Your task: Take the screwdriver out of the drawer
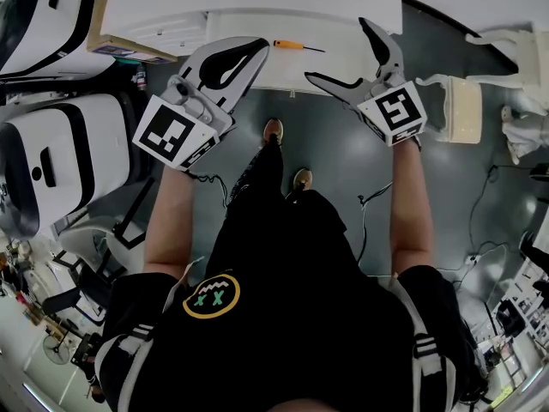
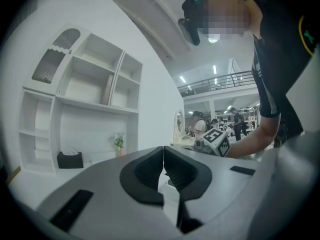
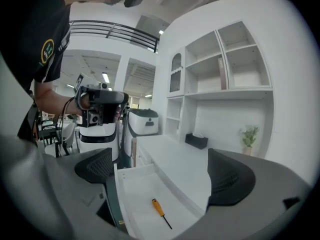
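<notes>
Inside the drawer (image 3: 131, 174), the screwdriver (image 3: 159, 210) lay lengthwise before the empty, wide-open right gripper (image 3: 162, 176); the left gripper (image 2: 163, 154) was closed, aimed elsewhere.

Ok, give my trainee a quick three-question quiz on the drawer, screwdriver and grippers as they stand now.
1. True or false: the screwdriver lies inside the open drawer.
2. Of the left gripper and the right gripper, which has its jaws apart? A: left. B: right.
3. Fill in: the screwdriver's handle is ____ in colour.

Key: 1 true; 2 B; 3 orange.
</notes>
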`<state>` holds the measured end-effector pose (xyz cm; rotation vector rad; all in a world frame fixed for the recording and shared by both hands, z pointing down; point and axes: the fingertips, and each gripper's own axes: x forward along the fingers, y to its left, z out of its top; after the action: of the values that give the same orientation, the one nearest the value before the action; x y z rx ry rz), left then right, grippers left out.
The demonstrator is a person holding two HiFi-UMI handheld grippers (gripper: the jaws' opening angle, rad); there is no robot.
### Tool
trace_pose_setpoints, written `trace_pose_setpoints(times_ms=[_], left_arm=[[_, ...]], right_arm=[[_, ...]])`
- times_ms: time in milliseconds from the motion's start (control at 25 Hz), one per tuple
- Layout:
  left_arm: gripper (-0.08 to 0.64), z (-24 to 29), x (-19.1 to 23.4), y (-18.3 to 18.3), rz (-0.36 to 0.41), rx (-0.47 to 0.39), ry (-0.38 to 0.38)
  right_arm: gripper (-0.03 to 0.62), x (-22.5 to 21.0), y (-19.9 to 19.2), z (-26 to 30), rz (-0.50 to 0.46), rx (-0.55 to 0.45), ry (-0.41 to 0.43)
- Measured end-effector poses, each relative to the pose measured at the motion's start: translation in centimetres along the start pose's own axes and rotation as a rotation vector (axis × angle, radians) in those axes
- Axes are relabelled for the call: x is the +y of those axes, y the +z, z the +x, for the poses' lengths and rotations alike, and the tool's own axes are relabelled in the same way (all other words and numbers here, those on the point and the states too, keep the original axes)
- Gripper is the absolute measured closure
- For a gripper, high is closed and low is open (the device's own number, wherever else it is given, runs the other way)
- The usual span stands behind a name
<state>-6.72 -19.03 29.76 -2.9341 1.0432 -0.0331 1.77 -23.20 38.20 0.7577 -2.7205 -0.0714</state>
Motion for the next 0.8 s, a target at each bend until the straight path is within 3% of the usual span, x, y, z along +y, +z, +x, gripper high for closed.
trace_pose_setpoints(times_ms=[800], left_arm=[[0.540, 0.5, 1.5, -1.8, -0.025, 0.020, -0.004]], right_arm=[[0.012, -0.6, -14.1, 9.0, -0.075, 0.321, 0.208]])
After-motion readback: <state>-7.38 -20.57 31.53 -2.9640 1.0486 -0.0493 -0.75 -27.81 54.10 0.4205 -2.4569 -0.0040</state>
